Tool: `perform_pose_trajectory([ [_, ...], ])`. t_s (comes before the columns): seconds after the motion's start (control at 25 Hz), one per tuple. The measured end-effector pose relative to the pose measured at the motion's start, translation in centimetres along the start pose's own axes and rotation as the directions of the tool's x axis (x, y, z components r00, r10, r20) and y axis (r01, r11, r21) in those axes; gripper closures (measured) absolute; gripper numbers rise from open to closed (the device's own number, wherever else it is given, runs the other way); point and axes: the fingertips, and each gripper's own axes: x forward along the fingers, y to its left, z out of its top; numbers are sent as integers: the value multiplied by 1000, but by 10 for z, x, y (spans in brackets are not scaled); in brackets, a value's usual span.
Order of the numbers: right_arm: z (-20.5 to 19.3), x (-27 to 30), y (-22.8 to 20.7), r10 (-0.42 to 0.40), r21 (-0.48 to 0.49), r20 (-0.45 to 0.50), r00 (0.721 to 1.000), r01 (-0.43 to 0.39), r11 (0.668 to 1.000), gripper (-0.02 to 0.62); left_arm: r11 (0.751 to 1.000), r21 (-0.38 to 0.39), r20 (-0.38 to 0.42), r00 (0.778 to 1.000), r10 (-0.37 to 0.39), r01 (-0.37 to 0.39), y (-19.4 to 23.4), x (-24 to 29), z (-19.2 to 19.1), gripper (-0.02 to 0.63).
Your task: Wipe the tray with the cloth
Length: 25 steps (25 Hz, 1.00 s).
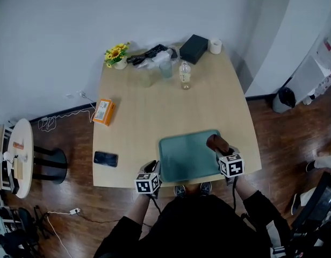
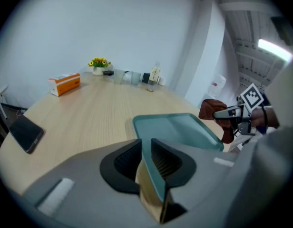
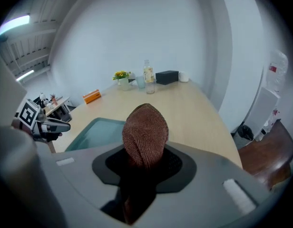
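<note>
Light wooden table (image 1: 155, 117), bearing at its near edge a teal tray (image 1: 187, 155); left gripper (image 2: 146, 158), jaws pinching the tray's left rim; right gripper (image 3: 145, 163), jaws clamped on a bunched brown cloth (image 3: 145, 132) at the tray's right edge.

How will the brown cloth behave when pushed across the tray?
Probably floppy: the cloth bulges as a soft wad out of the right claw, so it should squash flat under pressure. Its ribbed knit looks grippy, so it will likely drag rather than slide on the smooth tray. It seems light.
</note>
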Motion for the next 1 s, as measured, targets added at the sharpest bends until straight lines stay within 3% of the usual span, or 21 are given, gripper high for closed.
perform_pose_trajectory([
  [0.12, 26, -33, -6, 2, 19, 89, 996, -3, 1000, 471, 1000, 16, 120, 993, -16, 15, -15, -31, 44, 560],
  [0.2, 45, -57, -6, 0, 20, 159, 987, -3, 1000, 471, 997, 69, 207, 977, -49, 35, -34, -55, 79, 559],
  [0.36, 93, -113, 3, -1, -27, 330, 944, 10, 1000, 471, 973, 230, 387, 914, -123, 34, -83, -112, 147, 558],
  [0.52, 130, -162, 17, 19, -47, 471, 882, 4, 999, 471, 956, 292, 483, 857, -181, 37, -120, -144, 181, 558],
  [0.72, 141, -179, 1, -6, -16, 520, 854, 16, 1000, 471, 953, 293, 455, 866, -206, 73, -137, -143, 180, 558],
  [0.88, 109, -166, -76, -171, 100, 450, 877, 140, 985, 471, 965, 257, 450, 877, -172, 57, -128, -142, 173, 559],
  [1.0, 81, -151, -112, -213, 138, 368, 905, 174, 975, 471, 972, 231, 456, 879, -143, 38, -121, -147, 172, 558],
])
